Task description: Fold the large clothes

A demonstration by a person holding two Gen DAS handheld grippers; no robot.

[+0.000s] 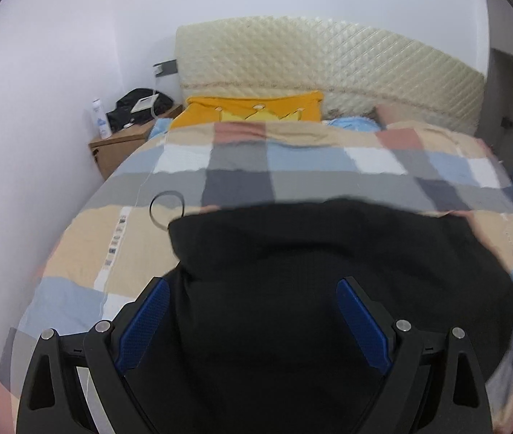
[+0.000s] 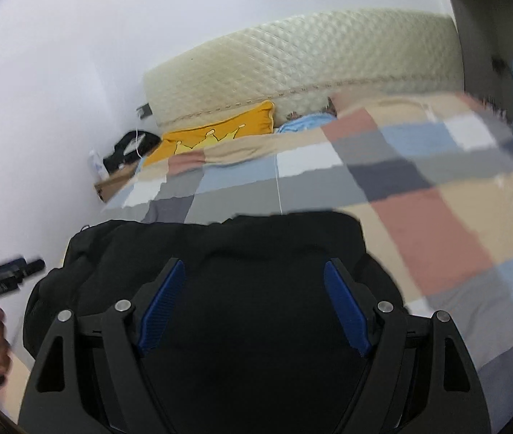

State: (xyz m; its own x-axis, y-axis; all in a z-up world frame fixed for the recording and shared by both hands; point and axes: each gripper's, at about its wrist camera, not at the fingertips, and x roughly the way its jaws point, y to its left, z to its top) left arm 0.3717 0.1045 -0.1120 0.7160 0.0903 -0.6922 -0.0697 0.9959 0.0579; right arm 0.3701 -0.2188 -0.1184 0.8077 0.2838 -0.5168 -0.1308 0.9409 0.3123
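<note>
Both the left gripper (image 1: 252, 285) and right gripper (image 2: 254, 266) are held wide open, gripping nothing, above a black garment (image 1: 328, 253) spread on the checked bedspread (image 1: 292, 159).

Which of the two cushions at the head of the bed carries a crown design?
The orange-yellow cushion, lying left of the pale blue cushion, shows a lighter yellow crown; the blue one looks plain and is mostly hidden behind the checked blanket.

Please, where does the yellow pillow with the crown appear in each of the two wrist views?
Left wrist view: yellow pillow sits top centre, beyond the checked blanket.
Right wrist view: it lies left of centre, tilted, at the blanket's far edge.
Shared landmark: the cream quilted headboard directly behind it in both.
</note>
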